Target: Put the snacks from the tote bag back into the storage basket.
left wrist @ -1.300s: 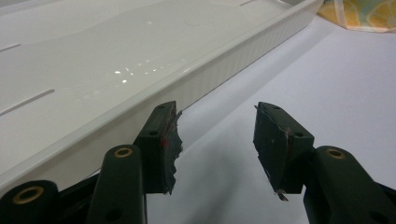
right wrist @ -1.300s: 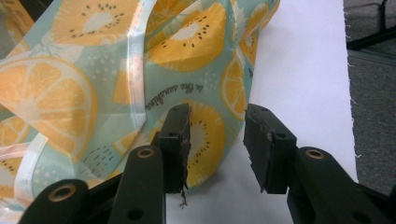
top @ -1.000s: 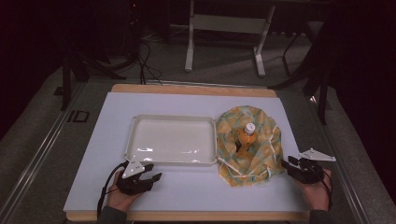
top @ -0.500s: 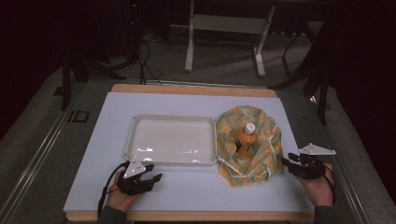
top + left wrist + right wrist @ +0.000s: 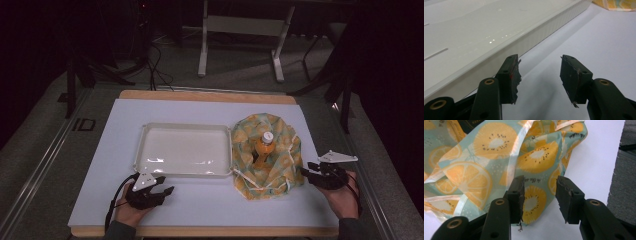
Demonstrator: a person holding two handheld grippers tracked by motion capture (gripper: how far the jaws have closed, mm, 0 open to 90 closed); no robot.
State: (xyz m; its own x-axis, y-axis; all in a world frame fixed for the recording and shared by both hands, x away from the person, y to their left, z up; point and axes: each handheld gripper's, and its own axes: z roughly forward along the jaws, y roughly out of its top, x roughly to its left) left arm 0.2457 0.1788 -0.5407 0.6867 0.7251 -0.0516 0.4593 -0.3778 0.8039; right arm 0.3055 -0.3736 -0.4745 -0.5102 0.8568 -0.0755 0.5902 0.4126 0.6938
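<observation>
Where the cloth lies: the fruit-print cloth [image 5: 267, 156] is spread in a crumpled heap on the right half of the desk [image 5: 210, 112], with an orange bottle [image 5: 263, 148] standing upright in its middle.
Cloth edges: its left edge touches the right wall of the white tray [image 5: 187, 150]; its right edge stops near the desk's right side, with a strip of bare white surface between.
Open room: the near strip of the desk in front of tray and cloth is bare, as is the far strip behind them.
High view: shows the bottle, the whole tray and both hands at the near corners.
Right gripper view: shows the citrus-slice print close up, a pale hem and the grey floor [image 5: 624, 170] past the desk's edge.
Left gripper view: shows the tray's ribbed near wall and glossy inside.
Right hand-held gripper [image 5: 540, 195]: released, jaws parted over the cloth's right hem, gripping nothing.
Left hand-held gripper [image 5: 539, 75]: released, jaws wide apart just beside the tray's near wall, over bare desk.
</observation>
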